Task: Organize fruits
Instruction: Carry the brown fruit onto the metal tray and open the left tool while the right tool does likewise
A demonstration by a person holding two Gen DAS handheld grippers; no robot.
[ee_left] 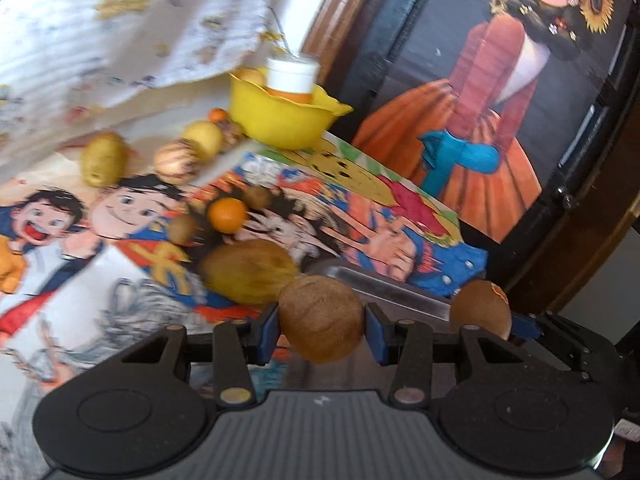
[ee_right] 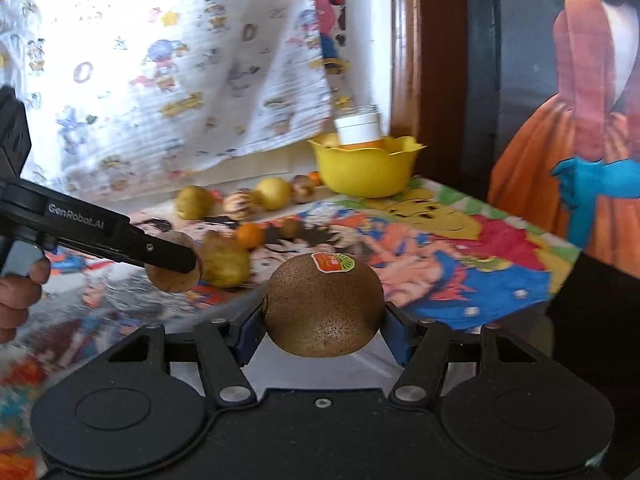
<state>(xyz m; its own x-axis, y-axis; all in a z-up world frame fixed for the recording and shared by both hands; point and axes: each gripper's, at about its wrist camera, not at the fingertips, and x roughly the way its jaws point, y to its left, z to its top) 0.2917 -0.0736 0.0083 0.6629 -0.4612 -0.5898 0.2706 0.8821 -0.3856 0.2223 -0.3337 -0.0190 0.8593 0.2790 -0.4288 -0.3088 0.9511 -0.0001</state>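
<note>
Two brown kiwis in hand: plain kiwi (ee_left: 322, 318) clamped between the blue pads of the left tool (ee_left: 322, 330), raised above the near edge of the tabletop (ee_left: 420, 208); stickered kiwi (ee_right: 323, 305) clamped likewise in the right tool (ee_right: 323, 320), just right of the left one.

Probable step: carry both to the yellow bowl (ee_right: 366, 170) at the far right; judged early in the task, most fruit lying loose.

For a clean delivery: keep grip firm but light, skin likely soft; bring one tool in at a time; lower over the rim before parting the pads; avoid the white-lidded jar (ee_right: 358, 126) standing in the bowl.

Count on the cartoon cloth: one large yellow-brown fruit (ee_left: 248, 272); one orange (ee_left: 227, 215); two small brown fruits beside it; far row of about five pale, striped and orange pieces, blur preventing certainty; one pale fruit inside the bowl.
</note>
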